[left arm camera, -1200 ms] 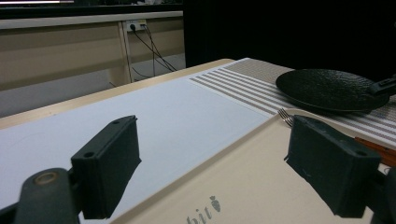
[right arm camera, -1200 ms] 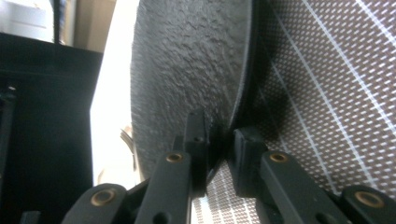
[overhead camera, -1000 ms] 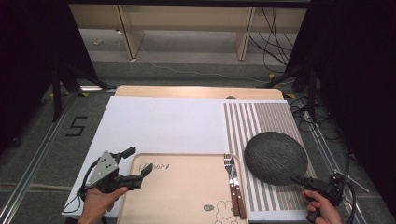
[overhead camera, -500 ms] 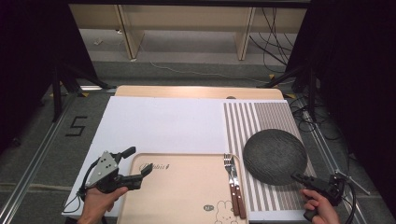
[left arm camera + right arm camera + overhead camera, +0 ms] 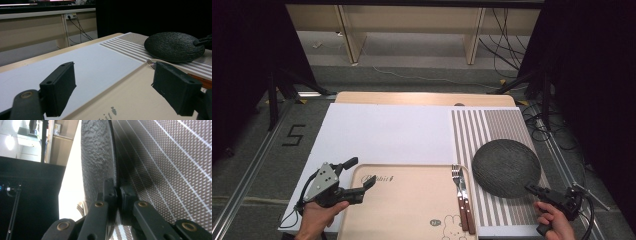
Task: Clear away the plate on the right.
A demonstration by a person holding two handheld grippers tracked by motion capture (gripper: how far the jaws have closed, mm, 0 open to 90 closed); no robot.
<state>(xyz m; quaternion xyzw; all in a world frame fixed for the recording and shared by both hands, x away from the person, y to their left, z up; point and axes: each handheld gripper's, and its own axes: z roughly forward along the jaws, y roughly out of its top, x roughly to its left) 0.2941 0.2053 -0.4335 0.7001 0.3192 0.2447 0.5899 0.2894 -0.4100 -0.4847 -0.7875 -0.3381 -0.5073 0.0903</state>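
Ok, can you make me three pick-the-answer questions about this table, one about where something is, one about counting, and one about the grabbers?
1. Where does the dark grey round textured plate lie?
A. on the brown striped placemat
B. on the beige tray
C. on the floor

2. How many wooden-handled utensils lie on the tray?
A. none
B. two
C. five

3. What is the right gripper doing?
A. hanging open
B. holding a fork
C. clamping the plate's rim

Answers: 1 A, stripes surround the plate. 2 B, two handles lie side by side. 3 C, its jaws pinch the rim in the right gripper view.
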